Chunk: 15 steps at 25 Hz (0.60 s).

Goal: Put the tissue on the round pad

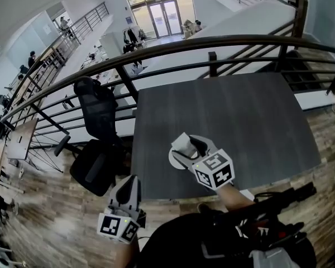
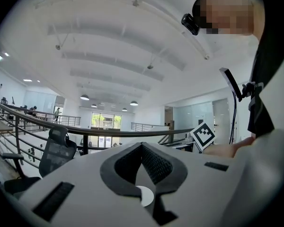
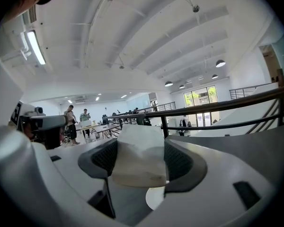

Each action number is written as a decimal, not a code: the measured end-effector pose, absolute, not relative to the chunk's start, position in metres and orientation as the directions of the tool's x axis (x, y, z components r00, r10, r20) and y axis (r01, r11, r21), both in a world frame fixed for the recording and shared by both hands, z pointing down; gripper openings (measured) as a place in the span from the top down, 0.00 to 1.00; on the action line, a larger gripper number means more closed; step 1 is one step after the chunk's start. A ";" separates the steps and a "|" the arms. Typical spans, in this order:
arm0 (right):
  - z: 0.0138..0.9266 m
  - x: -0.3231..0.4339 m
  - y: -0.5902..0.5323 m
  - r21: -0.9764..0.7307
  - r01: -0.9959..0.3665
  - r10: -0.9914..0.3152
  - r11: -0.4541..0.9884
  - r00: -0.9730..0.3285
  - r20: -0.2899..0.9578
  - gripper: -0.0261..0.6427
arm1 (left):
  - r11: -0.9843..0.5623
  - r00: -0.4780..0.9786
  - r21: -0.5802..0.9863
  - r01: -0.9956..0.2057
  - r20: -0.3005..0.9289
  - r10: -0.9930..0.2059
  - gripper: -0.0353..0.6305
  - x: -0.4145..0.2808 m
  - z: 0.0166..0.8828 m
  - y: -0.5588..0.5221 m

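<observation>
The tissue (image 3: 139, 157), a white, softly creased, folded wad, is pinched between the right gripper's (image 3: 141, 148) jaws, above the near edge of the dark table (image 1: 240, 121). The left gripper (image 2: 142, 152), nearer and further left, has its jaws pressed together on nothing.

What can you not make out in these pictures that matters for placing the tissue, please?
The round pad: seen in no view; in the head view the right gripper hides part of the table near its front edge.
Right gripper view: the held tissue blocks the tabletop ahead.
Left gripper view: the left gripper fills the lower half with its own body, hiding what lies below.
</observation>
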State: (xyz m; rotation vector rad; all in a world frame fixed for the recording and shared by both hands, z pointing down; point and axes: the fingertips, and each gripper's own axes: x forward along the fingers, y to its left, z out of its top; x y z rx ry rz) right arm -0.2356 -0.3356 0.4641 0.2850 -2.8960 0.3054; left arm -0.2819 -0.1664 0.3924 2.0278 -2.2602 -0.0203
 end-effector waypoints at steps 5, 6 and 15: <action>0.492 -0.245 -0.350 -0.200 -0.196 -0.136 0.960 -0.950 0.280 0.49 | 0.168 -0.161 0.087 -0.982 0.084 -0.983 0.94 -0.286 0.399 -0.169; 0.499 -0.247 -0.353 -0.206 -0.192 -0.128 0.960 -0.949 0.288 0.49 | 0.181 -0.174 0.089 -0.979 0.087 -0.981 0.94 -0.287 0.400 -0.168; 0.546 -0.260 -0.375 -0.229 -0.162 -0.071 0.960 -0.930 0.362 0.49 | 0.261 -0.247 0.079 -0.962 0.160 -0.956 0.94 -0.284 0.409 -0.170</action>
